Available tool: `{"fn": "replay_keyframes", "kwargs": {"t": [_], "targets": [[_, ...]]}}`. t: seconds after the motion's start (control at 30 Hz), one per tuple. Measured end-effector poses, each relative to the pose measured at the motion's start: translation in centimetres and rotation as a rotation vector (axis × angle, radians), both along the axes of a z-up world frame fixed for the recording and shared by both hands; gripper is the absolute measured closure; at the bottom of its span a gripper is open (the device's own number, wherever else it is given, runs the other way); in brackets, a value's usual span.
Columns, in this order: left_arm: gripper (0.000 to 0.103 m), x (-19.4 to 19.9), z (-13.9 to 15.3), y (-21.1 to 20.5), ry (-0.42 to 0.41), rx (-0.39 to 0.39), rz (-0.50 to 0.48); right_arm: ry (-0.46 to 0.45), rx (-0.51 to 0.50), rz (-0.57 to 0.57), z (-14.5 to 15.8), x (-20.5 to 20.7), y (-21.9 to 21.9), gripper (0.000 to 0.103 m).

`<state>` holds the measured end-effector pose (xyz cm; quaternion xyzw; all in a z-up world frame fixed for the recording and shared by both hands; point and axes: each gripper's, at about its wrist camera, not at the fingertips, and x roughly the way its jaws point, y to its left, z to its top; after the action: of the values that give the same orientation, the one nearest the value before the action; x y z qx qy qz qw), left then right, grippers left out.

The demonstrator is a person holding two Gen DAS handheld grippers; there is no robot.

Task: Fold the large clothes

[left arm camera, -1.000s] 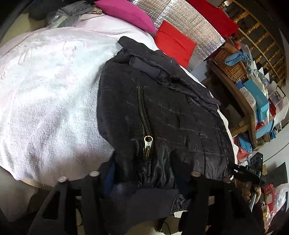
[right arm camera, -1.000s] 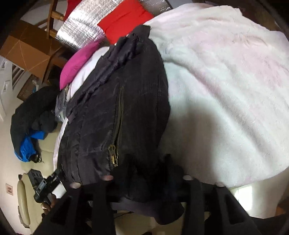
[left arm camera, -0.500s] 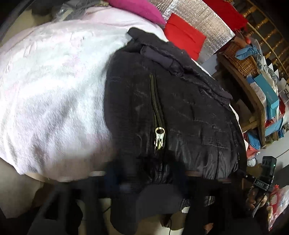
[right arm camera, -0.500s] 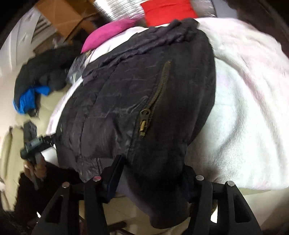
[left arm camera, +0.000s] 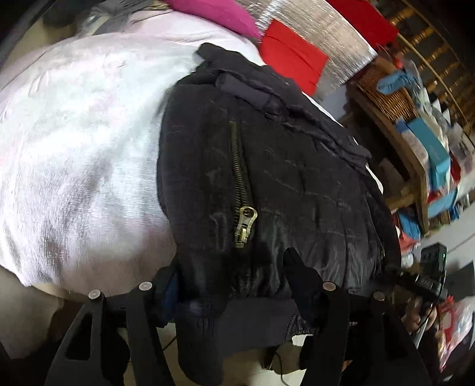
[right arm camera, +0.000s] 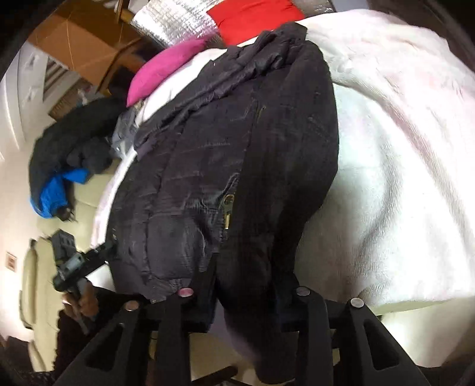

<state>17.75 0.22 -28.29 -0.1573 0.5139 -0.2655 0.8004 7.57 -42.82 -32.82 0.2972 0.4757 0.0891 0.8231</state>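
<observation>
Between the two fingers of the left gripper (left arm camera: 231, 285) sits the bottom band of one black jacket (left arm camera: 267, 178). The fingers press in on the cloth from both sides, so this gripper is holding the jacket's hem. The right gripper (right arm camera: 246, 288) does the same thing: its two fingers are closed on the hem of the same jacket (right arm camera: 237, 148), at another spot along the band.

Ahead of both sets of jaws, the jacket lies spread on one white blanket (left arm camera: 74, 148). One brass zipper (left arm camera: 242, 178) runs up the jacket, and its pull sits just ahead of the left jaws. The hem hangs off the near edge of the blanket, below the jaws.

In the left view, the blanket has lots of bare room to the left of the jaws. In the right view, the bare room is to the right of the jaws (right arm camera: 400, 163).

Far ahead of the jaws, past the jacket's collar, are one pink pillow (left arm camera: 213, 12), two red cushions (left arm camera: 291, 56) and one shiny silver sheet (left arm camera: 311, 26).

To the right of the left jaws stands one wooden shelf (left arm camera: 409, 154), close to the jacket's edge. To the left of the right jaws lies one pile of dark and blue clothes (right arm camera: 59, 178).
</observation>
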Motion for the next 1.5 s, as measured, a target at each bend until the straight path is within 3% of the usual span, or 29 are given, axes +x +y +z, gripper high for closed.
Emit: {"fn": "replay_keyframes", "kwargs": {"t": [0.07,0.13,0.2,0.27,0.3,0.4,0.53,0.57,0.67,0.7,0.73,0.93,1.13,1.2,1.37,1.5], "targets": [[0.043,-0.1,0.3,0.2,-0.006,-0.034,0.001,0.017,0.021,0.025,-0.2,-0.1,0.1,0.016],[0.068,-0.4,0.8,1.1,-0.029,-0.067,0.008,0.042,0.037,0.075,-1.1,-0.4,1.2,0.021],[0.078,-0.7,1.2,1.8,-0.056,-0.095,0.011,0.033,-0.022,0.107,-1.3,-0.6,2.0,0.049],[0.078,-0.8,1.2,1.9,-0.061,-0.084,0.009,0.03,-0.064,0.15,-1.4,-0.6,3.1,0.072],[0.076,-0.9,1.1,1.9,-0.057,-0.068,0.009,0.016,-0.051,0.171,-1.2,-0.8,3.4,0.072],[0.041,-0.4,-0.3,1.9,0.026,-0.053,0.026,-0.029,-0.059,0.176,-0.4,-1.2,3.9,0.073],[0.042,-0.4,-1.2,1.4,0.075,0.035,0.027,0.121,-0.111,0.186,-3.3,0.0,4.6,0.073],[0.042,-0.6,-1.3,1.3,0.081,0.052,0.022,0.105,-0.145,0.199,-3.0,-0.1,5.2,0.073],[0.065,-0.8,-0.9,1.4,0.058,0.051,0.015,0.018,-0.162,0.227,-1.1,-0.4,6.2,0.085],[0.079,-0.9,-0.6,1.4,0.049,0.049,0.019,-0.009,-0.15,0.219,-0.3,-0.4,6.2,0.088],[0.082,-0.9,-0.3,1.5,0.035,0.048,0.022,-0.047,-0.134,0.206,0.6,-0.5,6.0,0.089],[0.086,-0.3,3.1,2.3,-0.021,-0.09,-0.012,-0.173,-0.185,0.191,4.8,0.1,7.3,0.093],[0.087,2.9,9.9,2.8,-0.114,-0.202,-0.024,-0.317,-0.26,0.152,9.9,2.0,6.6,0.094],[0.087,5.0,12.0,2.4,-0.136,-0.222,-0.018,-0.356,-0.266,0.117,11.4,2.3,5.2,0.094],[0.087,12.0,15.7,0.3,-0.195,-0.199,-0.002,-0.439,-0.264,0.01,14.9,7.7,2.2,0.094],[0.087,18.6,16.0,-0.5,-0.186,-0.198,0.042,-0.475,-0.273,-0.069,17.3,14.3,-0.4,0.095]]}}
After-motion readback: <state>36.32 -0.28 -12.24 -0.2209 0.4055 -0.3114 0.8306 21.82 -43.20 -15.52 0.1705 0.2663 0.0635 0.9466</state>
